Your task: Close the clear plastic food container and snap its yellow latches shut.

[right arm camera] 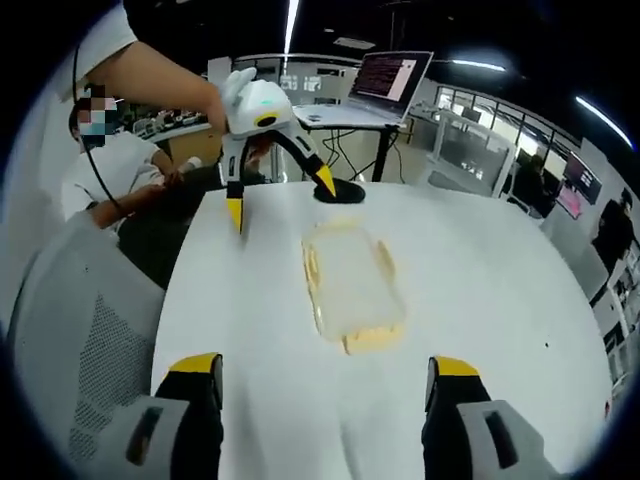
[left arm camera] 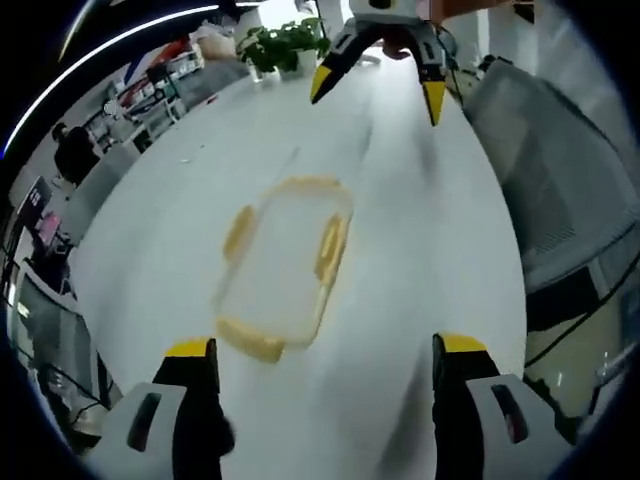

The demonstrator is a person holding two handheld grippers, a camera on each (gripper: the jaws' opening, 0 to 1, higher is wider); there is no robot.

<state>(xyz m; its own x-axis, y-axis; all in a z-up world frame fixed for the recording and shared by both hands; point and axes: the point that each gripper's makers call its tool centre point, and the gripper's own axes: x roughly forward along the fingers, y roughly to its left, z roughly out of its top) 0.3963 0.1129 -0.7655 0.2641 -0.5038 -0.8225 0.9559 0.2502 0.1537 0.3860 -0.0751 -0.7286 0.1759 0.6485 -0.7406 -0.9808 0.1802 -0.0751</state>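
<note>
The clear plastic container (left arm camera: pixel 285 265) with yellow latches lies flat on the white table (left arm camera: pixel 430 260), blurred by motion. I cannot tell whether its latches are snapped. My left gripper (left arm camera: pixel 325 348) is open, just short of the container's near end. Beyond the container the right gripper (left arm camera: pixel 377 92) hovers open above the table. In the right gripper view the container (right arm camera: pixel 350 285) lies ahead of my open right gripper (right arm camera: pixel 325 364), with bare table (right arm camera: pixel 250 330) between them. The left gripper (right arm camera: pixel 280 199), held by a hand, hangs open over the far left of the table.
A potted plant (left arm camera: pixel 285 45) stands at the table's far end. A grey mesh chair (left arm camera: pixel 560 170) sits beside the table. A laptop (right arm camera: pixel 390 75) rests on a stand, a black round object (right arm camera: pixel 340 193) lies on the table edge, and a seated person (right arm camera: pixel 110 160) is nearby.
</note>
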